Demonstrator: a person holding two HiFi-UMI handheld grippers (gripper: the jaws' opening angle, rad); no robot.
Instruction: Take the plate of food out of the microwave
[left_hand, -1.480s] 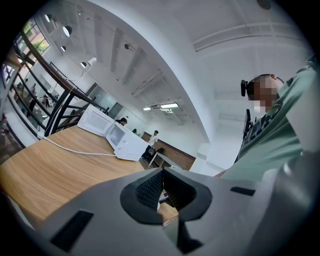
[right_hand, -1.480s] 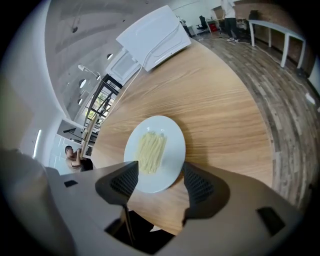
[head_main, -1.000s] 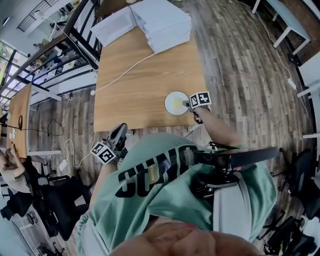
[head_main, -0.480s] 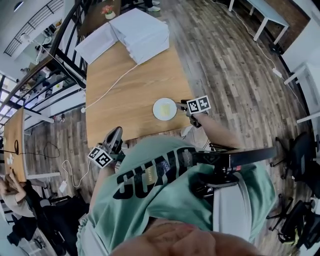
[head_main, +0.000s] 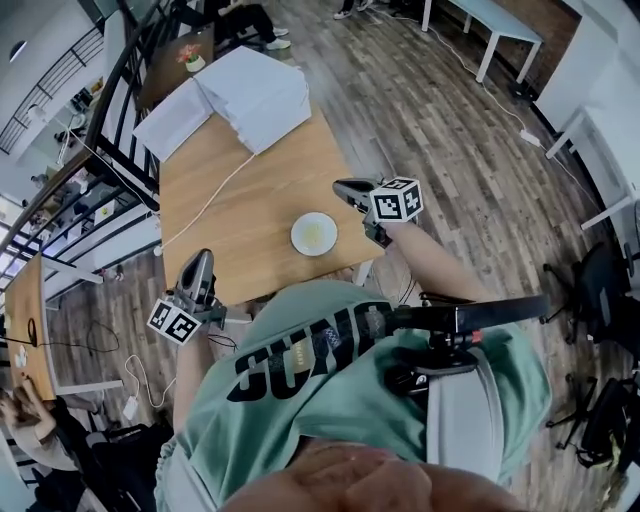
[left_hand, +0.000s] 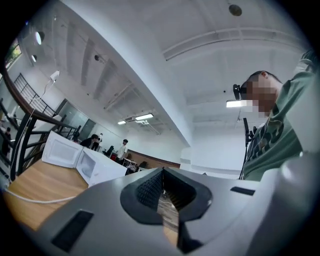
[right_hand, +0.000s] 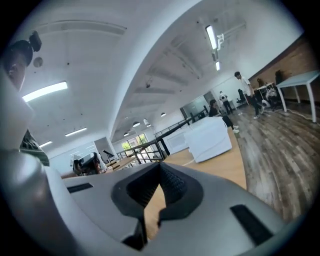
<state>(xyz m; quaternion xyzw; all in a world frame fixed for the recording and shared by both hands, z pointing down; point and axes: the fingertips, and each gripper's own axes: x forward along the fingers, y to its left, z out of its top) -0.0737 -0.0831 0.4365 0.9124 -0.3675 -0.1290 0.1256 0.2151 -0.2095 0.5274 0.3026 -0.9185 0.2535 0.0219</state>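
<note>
Across the wooden table (head_main: 230, 210), which fills the middle of the head view, the white microwave (head_main: 255, 90) sits at the far end. The plate of food (head_main: 314, 234) lies well apart from it, out on bare wood near the table's near right corner. Judged from how things lie, the job looks done. The flat white panel (head_main: 170, 120) beside the microwave may be its door hanging open, though at this distance you cannot be sure. A white cable (head_main: 215, 185) trails from the microwave across the wood to the left edge.

Your right gripper (head_main: 342, 186) hangs in the air up and to the right of the plate, touching nothing. Its jaws have just been closing and now stand together with nothing between them. Your left gripper (head_main: 201, 259) is off the near left edge, its jaws likewise pressed together and empty.

The main hazard is where the plate sits: so close to the edge, a careless sweep of the right gripper could nudge it off. If that panel is the door, a passing elbow could strike it. The smallest risk is that a snagged cable would tug the microwave.
</note>
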